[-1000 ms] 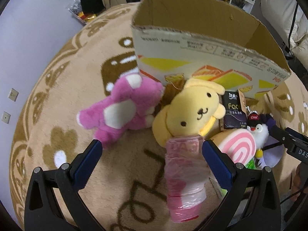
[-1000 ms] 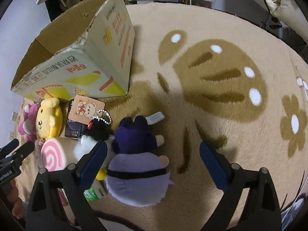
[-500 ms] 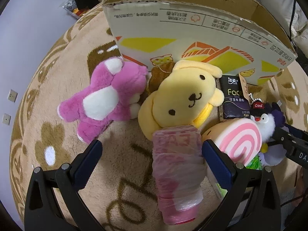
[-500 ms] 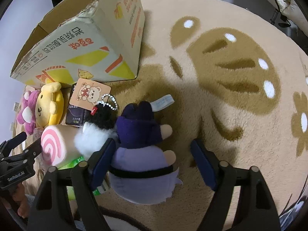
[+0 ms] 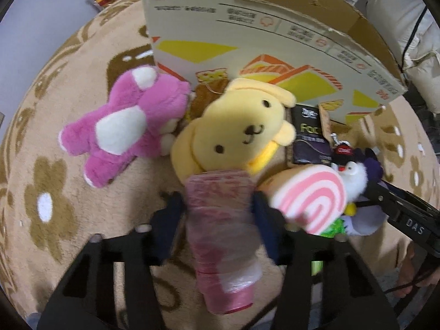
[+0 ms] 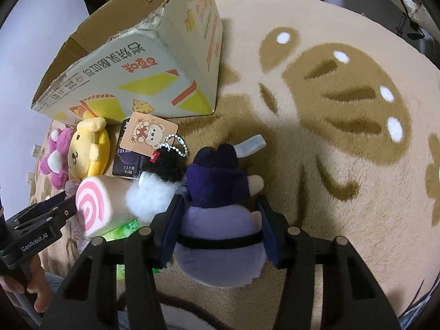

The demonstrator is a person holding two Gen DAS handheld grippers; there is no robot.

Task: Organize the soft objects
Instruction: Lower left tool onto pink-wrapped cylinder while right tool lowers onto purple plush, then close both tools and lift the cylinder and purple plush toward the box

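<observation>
Beige flower-patterned rug (image 6: 316,165) | cardboard box (image 5: 261,35) at 12 o'clock of toys | left gripper (image 5: 218,206) just closing, pads against pink wrapped roll (image 5: 220,236) below yellow dog plush (image 5: 236,134) | right gripper (image 6: 218,206) just closing, clamping purple plush (image 6: 220,220)

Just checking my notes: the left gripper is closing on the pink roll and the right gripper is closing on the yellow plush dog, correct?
Not quite. In the right wrist view, the right gripper has been closing on the purple plush toy, not the yellow plush dog. The left gripper has indeed been closing on the pink roll.
</observation>
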